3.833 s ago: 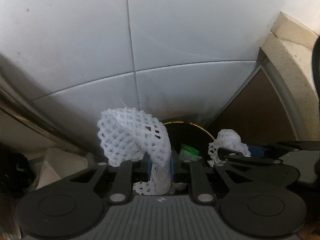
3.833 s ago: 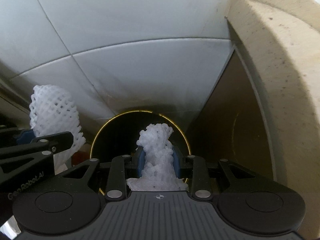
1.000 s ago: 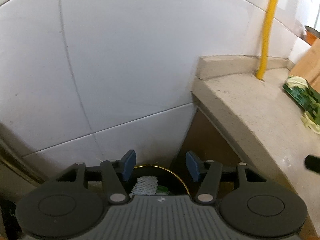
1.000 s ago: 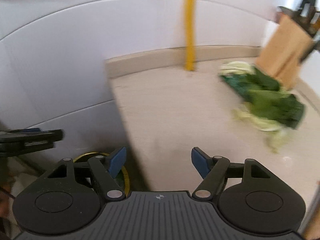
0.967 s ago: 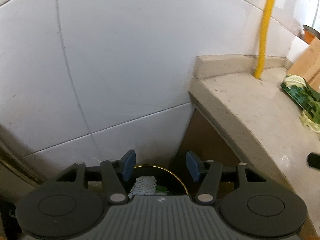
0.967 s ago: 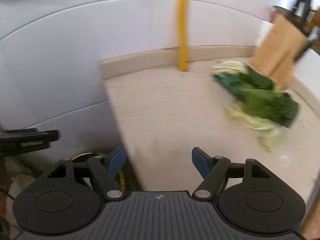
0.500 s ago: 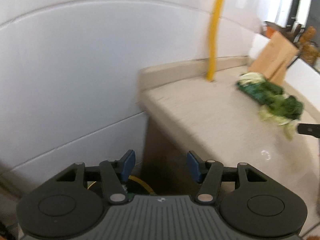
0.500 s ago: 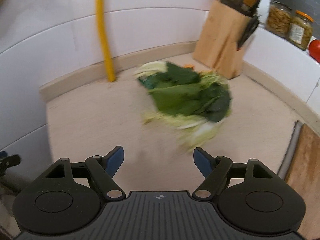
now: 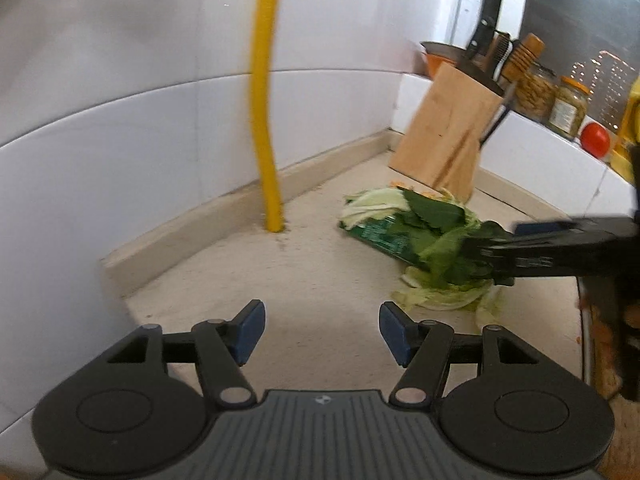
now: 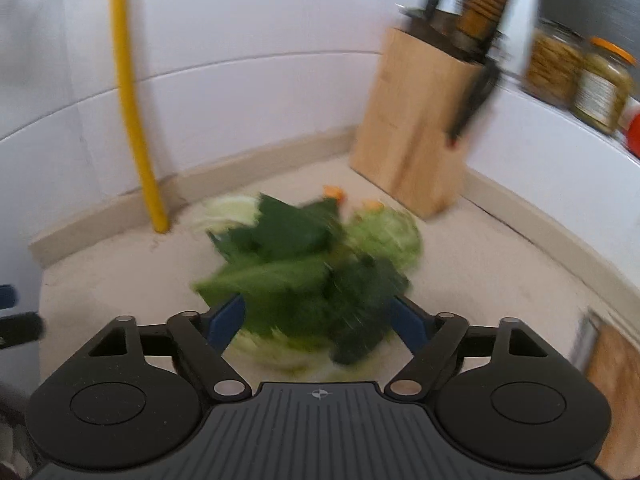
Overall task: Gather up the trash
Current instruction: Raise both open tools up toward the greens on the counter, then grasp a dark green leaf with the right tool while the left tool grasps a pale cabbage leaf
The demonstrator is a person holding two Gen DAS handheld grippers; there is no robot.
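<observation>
Your right gripper point(image 10: 316, 320), jaws just widened, straddled the limp, light leaf pile point(image 10: 308, 272) on the counter point(image 9: 320, 280); left gripper point(image 9: 322, 330) hung open, empty. Pinch low, bunching leaves.

The leaves point(image 10: 304, 272) are dark green over pale green-white ones. The surface point(image 9: 304, 280) is speckled beige, the pipe point(image 9: 264, 120) yellow, the wall tiles point(image 9: 120, 120) white, the knife block point(image 10: 416, 136) light tan wood.

Knife block point(image 9: 444, 142), jars point(image 9: 567, 107), yellow pipe point(image 9: 265, 120)
</observation>
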